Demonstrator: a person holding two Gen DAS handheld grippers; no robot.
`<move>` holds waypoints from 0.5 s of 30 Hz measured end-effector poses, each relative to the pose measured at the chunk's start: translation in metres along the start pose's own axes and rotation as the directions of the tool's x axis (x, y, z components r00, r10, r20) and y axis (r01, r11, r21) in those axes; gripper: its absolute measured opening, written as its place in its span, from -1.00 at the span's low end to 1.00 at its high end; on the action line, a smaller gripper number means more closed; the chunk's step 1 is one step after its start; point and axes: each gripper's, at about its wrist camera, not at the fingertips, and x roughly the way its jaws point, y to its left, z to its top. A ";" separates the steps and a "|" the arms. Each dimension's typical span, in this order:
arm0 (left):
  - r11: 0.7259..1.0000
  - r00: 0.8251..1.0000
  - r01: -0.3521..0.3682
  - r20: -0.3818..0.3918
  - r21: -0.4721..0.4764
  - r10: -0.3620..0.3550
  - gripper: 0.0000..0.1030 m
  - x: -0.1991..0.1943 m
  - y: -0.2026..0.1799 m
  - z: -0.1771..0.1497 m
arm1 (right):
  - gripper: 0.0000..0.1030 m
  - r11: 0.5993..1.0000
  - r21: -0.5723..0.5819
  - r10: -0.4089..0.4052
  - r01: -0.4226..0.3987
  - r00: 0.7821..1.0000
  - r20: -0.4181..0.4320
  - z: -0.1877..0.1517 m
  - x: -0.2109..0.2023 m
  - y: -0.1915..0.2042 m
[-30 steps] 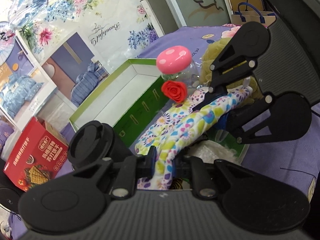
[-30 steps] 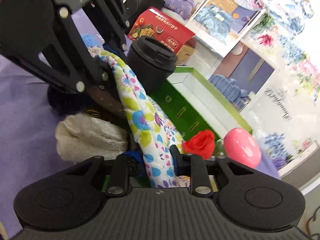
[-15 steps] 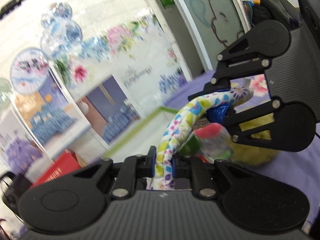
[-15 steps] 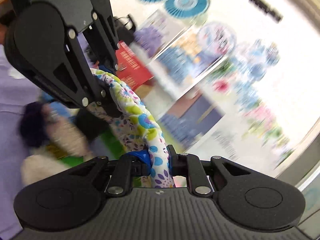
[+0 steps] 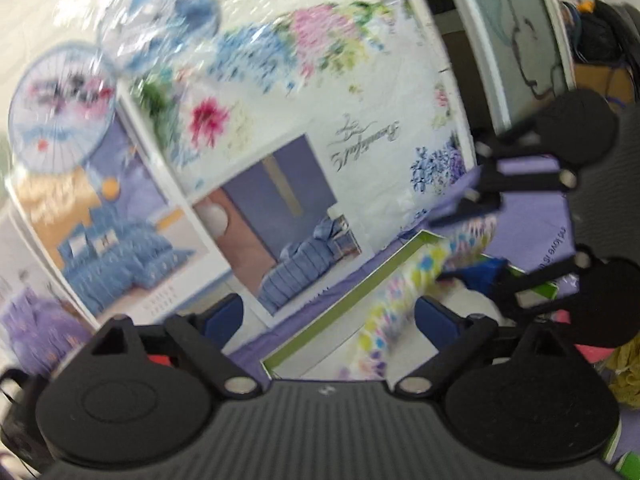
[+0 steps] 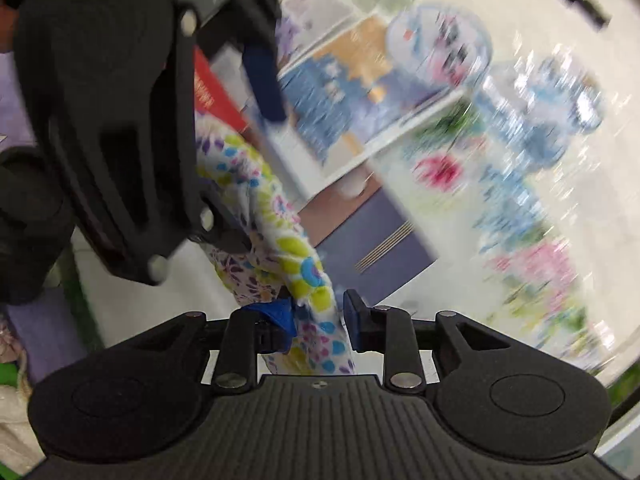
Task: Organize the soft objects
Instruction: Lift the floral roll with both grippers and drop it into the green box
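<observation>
Left tool (image 5: 328,316): jaws wide apart and opening. A second ago they were clamped on the floral cloth (image 5: 404,292); now the cloth hangs free between the blue pads (image 5: 436,320), nearer the right one, no pad pressing on it. Picture blurred.

Right tool (image 6: 318,316): jaws parting too, only a little. Half a second ago they pinched the same cloth tight. Now the right-hand pad stands just clear of the fabric; the left pad looks to be against it, though whether it presses cannot be told. Read as a grip being let go.

Cloth: a twisted, rope-like length of white fabric with yellow, blue and purple flowers, strung from the right tool up toward the left tool in the right wrist view. In the left wrist view it droops over the green-rimmed white box (image 5: 360,284), which sits on a purple bed cover (image 5: 524,220). Both cameras now face the packaged bedding with floral print (image 5: 280,120) more than a second ago, when they looked down on the box and the clutter.

Meaning for the task, as a judgement: both ends are being released above the box, so the cloth is likely to fall into it, or across its rim. Drop not finished.

Nearby, partly hidden: something yellow and fuzzy (image 5: 624,372) at far right; something cream and fluffy (image 6: 12,424) at lower left of the right wrist view.
</observation>
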 end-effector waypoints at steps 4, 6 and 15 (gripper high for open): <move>0.993 1.000 -0.007 -0.024 -0.119 0.004 0.85 0.007 0.023 -0.008 | -0.70 0.999 0.036 0.026 -0.025 0.999 -0.036 -0.014 0.001 0.006; 0.990 0.999 -0.024 -0.041 -0.141 0.018 0.85 0.005 0.026 -0.008 | -0.67 0.999 0.047 0.006 -0.004 0.999 -0.040 -0.015 -0.004 0.007; 0.991 0.995 -0.102 -0.031 -0.081 0.100 0.85 -0.040 0.010 -0.012 | -0.57 0.989 0.113 -0.094 0.096 0.995 -0.020 -0.005 -0.045 -0.026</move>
